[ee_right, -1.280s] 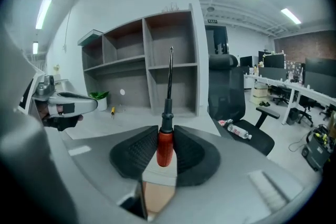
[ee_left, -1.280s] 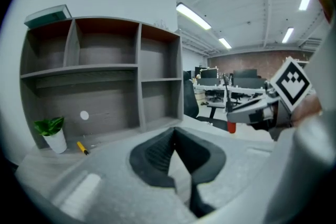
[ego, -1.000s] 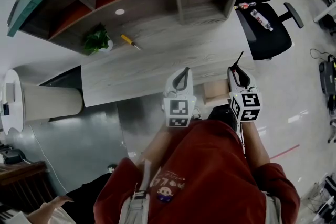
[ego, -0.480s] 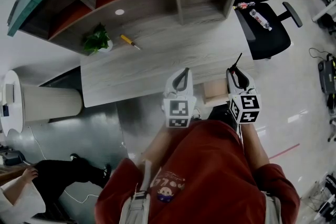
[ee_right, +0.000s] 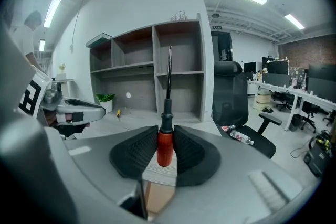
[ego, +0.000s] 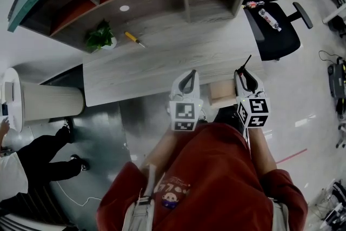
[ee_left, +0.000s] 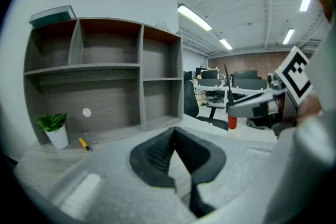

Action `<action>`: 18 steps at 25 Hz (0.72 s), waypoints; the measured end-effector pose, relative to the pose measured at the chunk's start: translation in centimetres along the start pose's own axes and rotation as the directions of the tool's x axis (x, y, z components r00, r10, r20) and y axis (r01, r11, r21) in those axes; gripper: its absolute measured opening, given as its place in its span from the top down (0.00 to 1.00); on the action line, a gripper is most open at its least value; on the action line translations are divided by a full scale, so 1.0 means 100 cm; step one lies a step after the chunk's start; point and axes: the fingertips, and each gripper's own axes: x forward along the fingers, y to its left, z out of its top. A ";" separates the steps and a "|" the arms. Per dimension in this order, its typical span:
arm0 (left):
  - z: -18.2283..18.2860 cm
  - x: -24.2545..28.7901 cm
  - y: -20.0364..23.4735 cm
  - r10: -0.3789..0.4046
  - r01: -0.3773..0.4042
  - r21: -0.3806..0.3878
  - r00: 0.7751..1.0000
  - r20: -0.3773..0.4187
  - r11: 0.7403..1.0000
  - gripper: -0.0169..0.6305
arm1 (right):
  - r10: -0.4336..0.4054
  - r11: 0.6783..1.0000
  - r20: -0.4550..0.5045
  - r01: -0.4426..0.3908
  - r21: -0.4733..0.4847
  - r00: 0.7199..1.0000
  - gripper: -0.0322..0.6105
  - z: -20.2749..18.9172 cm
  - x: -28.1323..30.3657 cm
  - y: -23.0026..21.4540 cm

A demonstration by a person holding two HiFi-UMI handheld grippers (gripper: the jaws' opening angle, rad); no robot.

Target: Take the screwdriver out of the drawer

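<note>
Two grippers hover side by side at the desk's [ego: 162, 65] near edge. The right gripper [ee_right: 165, 136] is clamped on the screwdriver [ee_right: 164, 145] by its red handle, shaft pointing up, above the open drawer [ego: 223, 93]. The left gripper [ee_left: 173, 136] has its jaws closed together with nothing between them. A yellow tool [ego: 133, 39] lies on the desk beside a plant [ego: 100, 38]
</note>
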 end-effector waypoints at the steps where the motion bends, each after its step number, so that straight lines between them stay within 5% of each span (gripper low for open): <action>1: 0.000 -0.001 0.001 0.002 -0.002 0.000 1.000 0.000 1.000 0.97 | 0.002 1.000 -0.003 -0.002 0.001 1.000 0.81 -0.001 0.000 0.001; 18: -0.008 -0.008 0.001 0.015 -0.015 -0.020 1.000 -0.013 1.000 0.97 | 0.026 1.000 -0.020 -0.026 0.006 0.999 0.81 -0.008 0.002 0.008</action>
